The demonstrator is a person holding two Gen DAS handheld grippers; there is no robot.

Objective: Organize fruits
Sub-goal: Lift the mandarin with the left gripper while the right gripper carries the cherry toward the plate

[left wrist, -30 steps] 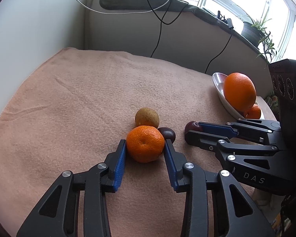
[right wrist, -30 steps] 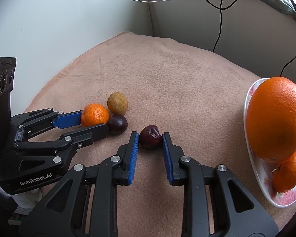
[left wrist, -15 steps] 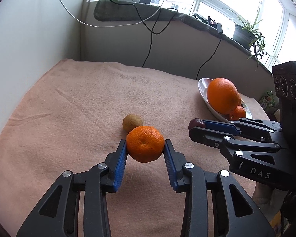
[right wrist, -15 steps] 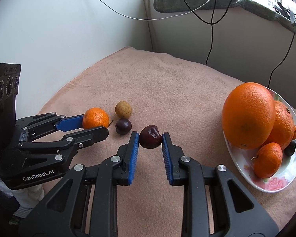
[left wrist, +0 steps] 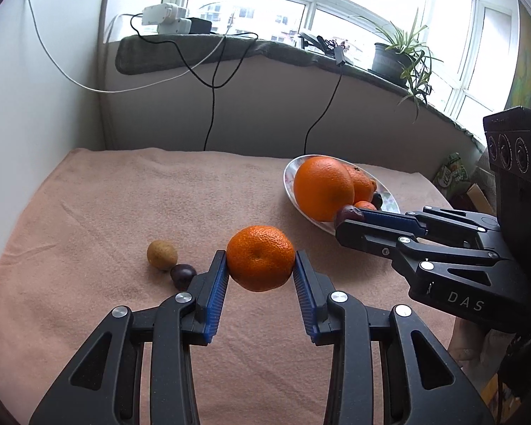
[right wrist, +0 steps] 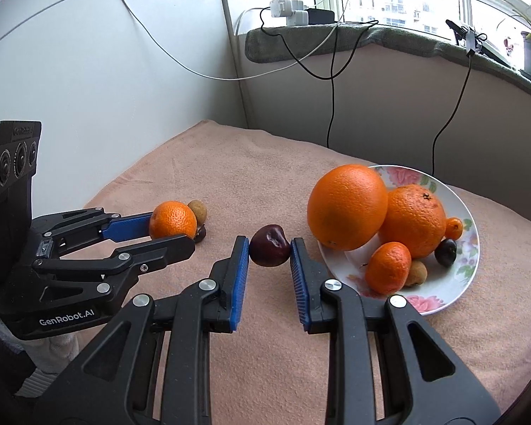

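Observation:
My left gripper (left wrist: 260,265) is shut on a mandarin (left wrist: 261,262) and holds it above the pink cloth; it also shows in the right wrist view (right wrist: 172,220). My right gripper (right wrist: 269,250) is shut on a dark red cherry (right wrist: 269,250), raised just left of the flowered plate (right wrist: 439,294); the cherry also shows in the left wrist view (left wrist: 349,214). The plate holds a big orange (right wrist: 347,207), a second orange (right wrist: 416,219), a small mandarin (right wrist: 387,267) and several small fruits. A brown fruit (left wrist: 162,255) and a dark cherry (left wrist: 182,275) lie on the cloth.
A pink towel (left wrist: 141,205) covers the table. White walls stand at the left and back. Black cables (left wrist: 212,106) hang from the windowsill, which bears a power strip (left wrist: 164,19) and a potted plant (left wrist: 403,53).
Both grippers have risen from the cloth with their fruit and moved right, nearer the plate. The brown fruit and dark cherry stayed on the cloth.

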